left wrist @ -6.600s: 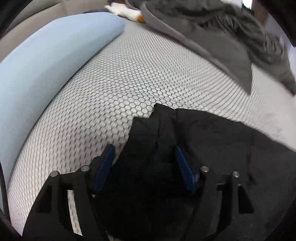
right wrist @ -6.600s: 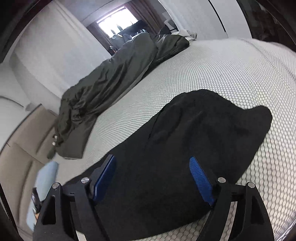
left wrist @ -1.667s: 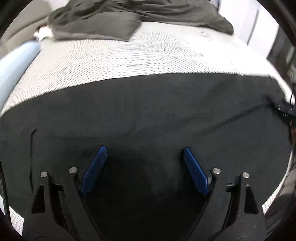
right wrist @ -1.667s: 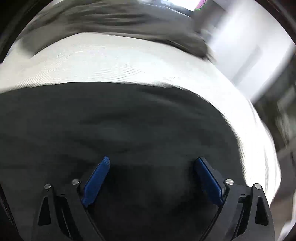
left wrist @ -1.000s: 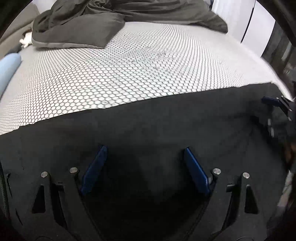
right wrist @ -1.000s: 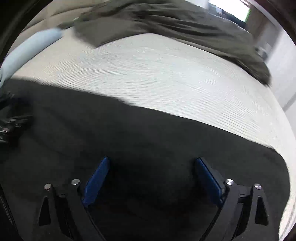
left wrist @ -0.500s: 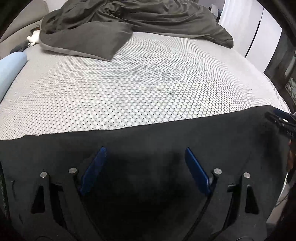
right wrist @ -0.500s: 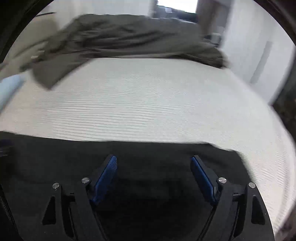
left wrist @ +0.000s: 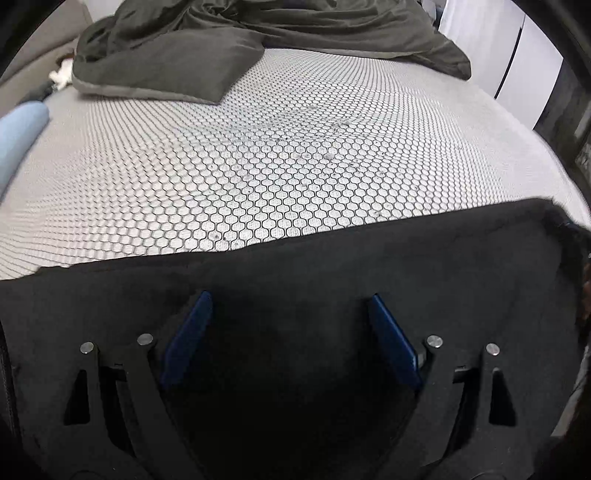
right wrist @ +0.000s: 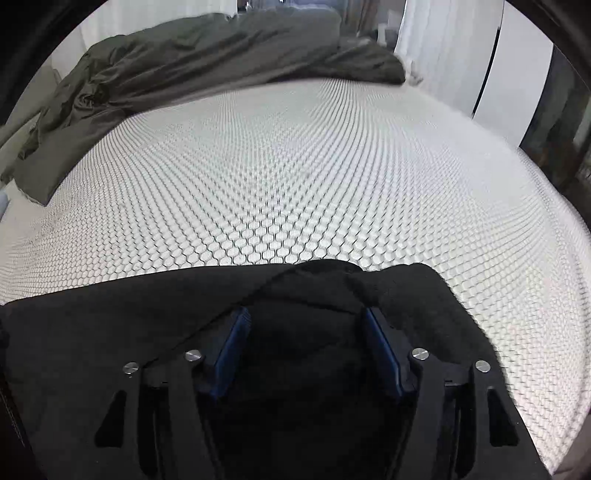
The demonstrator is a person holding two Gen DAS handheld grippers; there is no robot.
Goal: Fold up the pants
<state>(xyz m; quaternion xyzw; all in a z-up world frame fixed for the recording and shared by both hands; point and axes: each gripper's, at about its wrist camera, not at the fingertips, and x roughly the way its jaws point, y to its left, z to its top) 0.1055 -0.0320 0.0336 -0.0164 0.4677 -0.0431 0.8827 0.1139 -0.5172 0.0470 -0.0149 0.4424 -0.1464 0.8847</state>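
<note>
right gripper (right wrist: 306,314): jaws closing, a raised fold of the pants (right wrist: 110,332) bunched between the blue pads, pads not clearly pressing it yet
left gripper (left wrist: 288,306): jaws spread wide, hanging over flat black cloth, nothing pinched
pants (left wrist: 332,266): black, laid along the near edge of the mattress (left wrist: 258,166)
mattress: white, honeycomb print
far end: dark grey duvet (left wrist: 258,29), crumpled

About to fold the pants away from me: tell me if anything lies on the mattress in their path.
Nothing visible between the black pants and mid-mattress. The dark duvet lies bunched at the far end only.
</note>
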